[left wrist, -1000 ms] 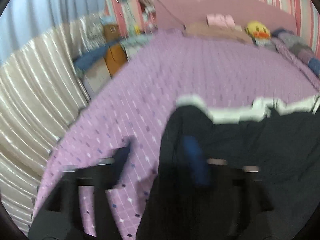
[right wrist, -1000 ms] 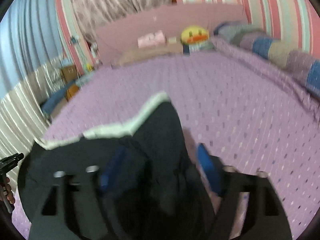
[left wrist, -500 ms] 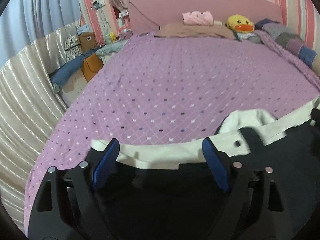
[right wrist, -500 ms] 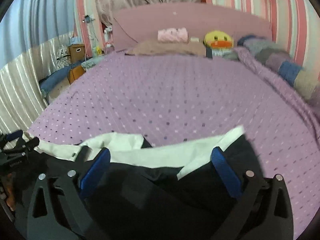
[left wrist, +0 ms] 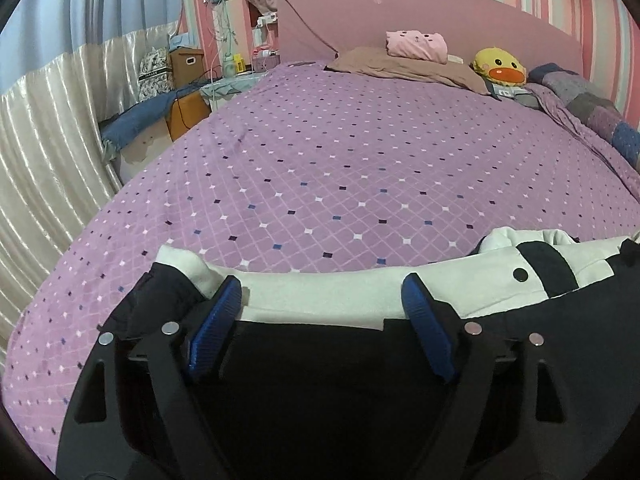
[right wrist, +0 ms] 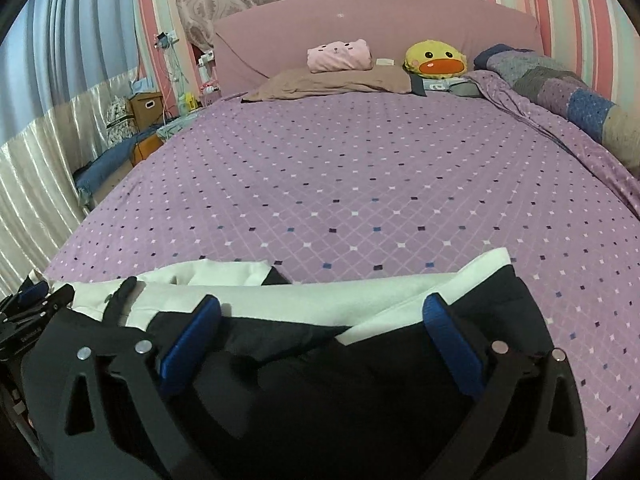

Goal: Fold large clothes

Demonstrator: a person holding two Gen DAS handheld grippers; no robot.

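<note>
The big black coat with white lining (left wrist: 320, 304) now lies flat at 6 o'clock on the purple dotted bedspread (left wrist: 340, 168), no longer hanging. The left gripper (left wrist: 320, 320) stays wide apart, gripping nothing. The right gripper (right wrist: 320, 332) has just opened wide, with cloth lying loose between its jaws.

Each gripper, left (left wrist: 322, 316) and right (right wrist: 320, 332), has black cut-out arms, silver rivets behind ribbed blue pads (left wrist: 216, 326) at the tips.

1. Bedspread (right wrist: 360, 184): wide bare stretch beyond the garment (right wrist: 304, 292), open to passage.
2. Headboard end: pillow (right wrist: 332, 80), pink bundle (right wrist: 340, 56) and duck toy (right wrist: 436, 60) block it.
3. Right edge: rolled quilt (right wrist: 560, 88).
4. Left edge: curtain (left wrist: 44, 128), boxes (left wrist: 186, 66).
</note>
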